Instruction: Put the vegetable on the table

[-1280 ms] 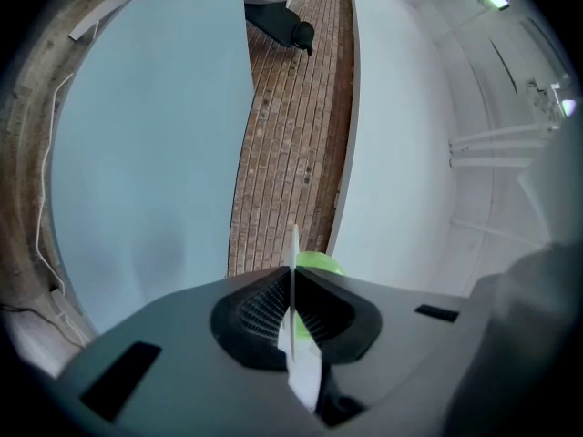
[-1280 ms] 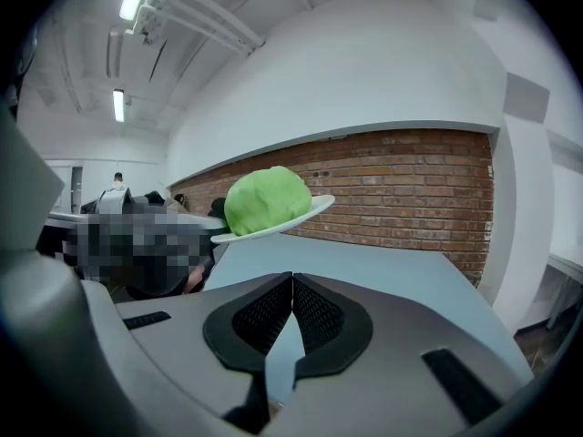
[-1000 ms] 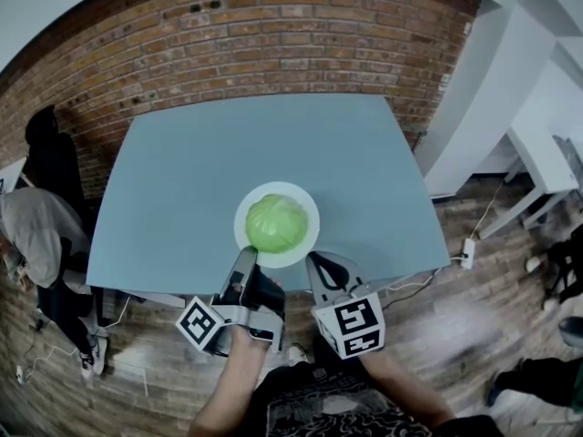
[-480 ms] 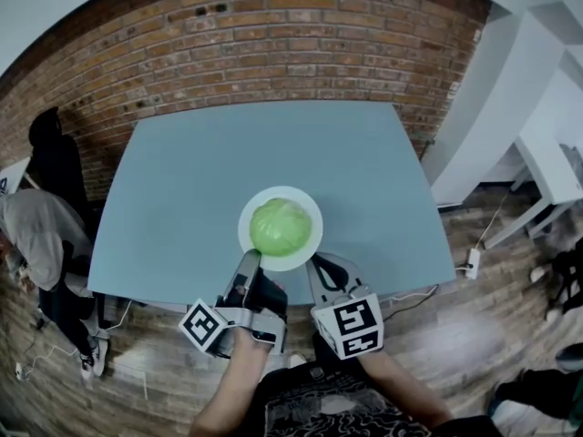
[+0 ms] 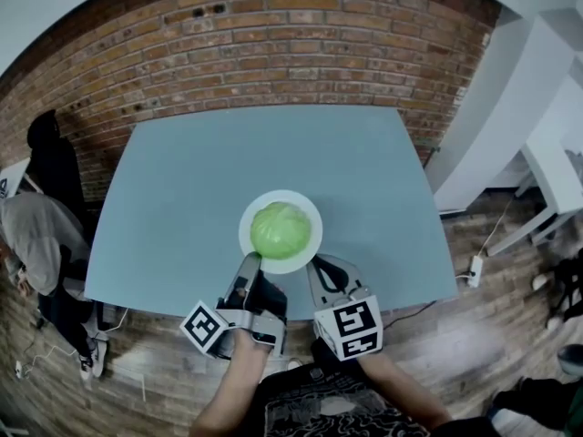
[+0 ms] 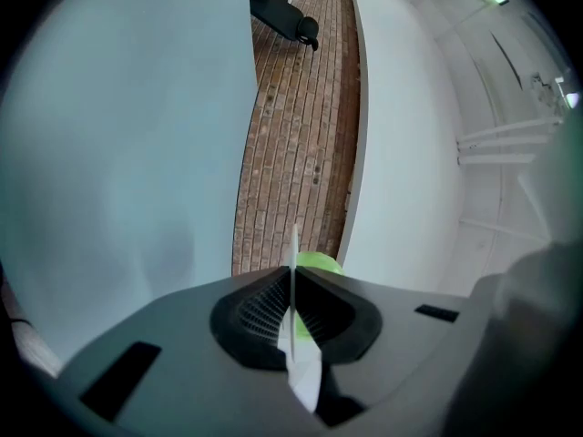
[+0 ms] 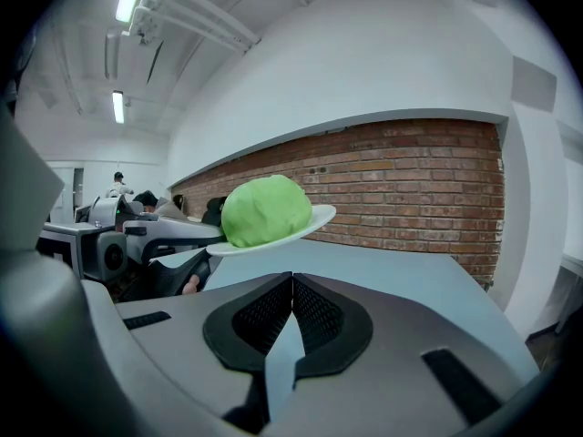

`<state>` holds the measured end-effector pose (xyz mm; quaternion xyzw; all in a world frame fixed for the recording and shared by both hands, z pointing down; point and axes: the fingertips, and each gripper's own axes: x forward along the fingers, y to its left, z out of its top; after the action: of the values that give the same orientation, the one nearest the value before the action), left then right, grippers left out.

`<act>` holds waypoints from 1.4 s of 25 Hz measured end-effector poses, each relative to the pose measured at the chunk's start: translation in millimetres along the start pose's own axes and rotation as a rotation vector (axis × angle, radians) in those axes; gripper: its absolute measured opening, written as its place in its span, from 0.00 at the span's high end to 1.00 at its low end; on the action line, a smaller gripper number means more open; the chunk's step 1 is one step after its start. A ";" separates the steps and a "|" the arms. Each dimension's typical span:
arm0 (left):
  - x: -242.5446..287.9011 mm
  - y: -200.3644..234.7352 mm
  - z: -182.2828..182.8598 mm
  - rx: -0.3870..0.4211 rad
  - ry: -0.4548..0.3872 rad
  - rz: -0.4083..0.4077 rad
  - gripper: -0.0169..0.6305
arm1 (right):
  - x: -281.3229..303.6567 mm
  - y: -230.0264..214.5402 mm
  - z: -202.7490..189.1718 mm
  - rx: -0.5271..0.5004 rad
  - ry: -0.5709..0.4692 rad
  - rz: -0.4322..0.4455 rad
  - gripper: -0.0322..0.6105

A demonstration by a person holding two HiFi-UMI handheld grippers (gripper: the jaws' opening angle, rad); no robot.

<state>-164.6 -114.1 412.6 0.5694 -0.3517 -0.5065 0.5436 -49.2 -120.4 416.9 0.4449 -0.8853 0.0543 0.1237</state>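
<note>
The left gripper point(image 5: 250, 260) point(image 6: 291, 285) is pinched tight on the near rim of a white plate point(image 5: 308, 208) point(image 6: 294, 248), just below the middle of the head view. In its own view the rim stands edge-on between the closed jaws. The right gripper point(image 5: 319, 264) point(image 7: 291, 285) sits just beside it, jaws pressed together on nothing, its tip near the plate's lower right edge but not gripping it.

On the plate rests a round green cabbage point(image 5: 280, 229) point(image 6: 317, 262) point(image 7: 266, 209), filling most of it. From the right gripper view the plate point(image 7: 319, 215) hangs slightly tilted, clear of the grey-blue table point(image 5: 228, 162) point(image 7: 410, 271) beneath.

Beyond the table, a brick wall point(image 5: 273, 44) runs across the top of the frame. At the far left a person in a grey top point(image 5: 36, 235) is bent over.
</note>
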 end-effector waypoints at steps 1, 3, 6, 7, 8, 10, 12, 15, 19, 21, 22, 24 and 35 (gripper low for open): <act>3.1 2.4 -0.2 0.000 0.000 0.002 0.95 | 2.0 -3.0 -0.9 0.003 0.003 0.000 0.94; 10.2 6.9 -1.7 0.003 0.000 0.004 0.95 | 5.5 -10.3 -2.5 0.006 0.008 0.001 0.94; 19.5 15.1 -3.0 0.009 0.000 0.017 0.95 | 11.1 -20.9 -5.6 0.010 0.017 0.002 0.94; 22.1 18.1 -2.3 0.011 -0.002 0.022 0.95 | 13.7 -23.8 -6.7 0.010 0.019 0.003 0.94; 24.9 20.8 -1.6 0.012 -0.003 0.025 0.95 | 16.3 -26.7 -7.7 0.009 0.022 0.004 0.94; 30.8 25.2 -0.5 0.009 -0.009 0.025 0.95 | 21.4 -32.2 -10.0 0.005 0.031 0.009 0.94; 36.4 30.1 0.4 0.005 -0.018 0.027 0.95 | 26.1 -37.7 -12.1 0.002 0.040 0.016 0.94; 45.0 38.0 3.3 0.002 -0.034 0.036 0.95 | 33.9 -47.2 -12.3 0.005 0.039 0.021 0.94; 53.6 46.9 10.4 0.001 -0.054 0.046 0.95 | 43.9 -56.5 -12.4 0.008 0.041 0.027 0.94; 56.1 52.3 14.6 0.006 -0.063 0.058 0.95 | 48.5 -59.4 -12.5 0.010 0.041 0.032 0.94; 57.3 55.1 16.1 0.008 -0.067 0.064 0.95 | 50.5 -61.2 -12.5 0.011 0.041 0.033 0.94; 59.8 60.6 18.1 0.010 -0.072 0.074 0.95 | 54.5 -65.0 -12.1 0.014 0.040 0.034 0.94; 66.4 97.9 16.6 0.019 -0.052 0.137 0.95 | 69.5 -77.1 -16.6 0.014 0.061 0.047 0.94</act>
<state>-149.9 -197.4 497.0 0.5358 -0.4086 -0.4795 0.5621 -24.5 -216.9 450.4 0.4229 -0.8910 0.0770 0.1459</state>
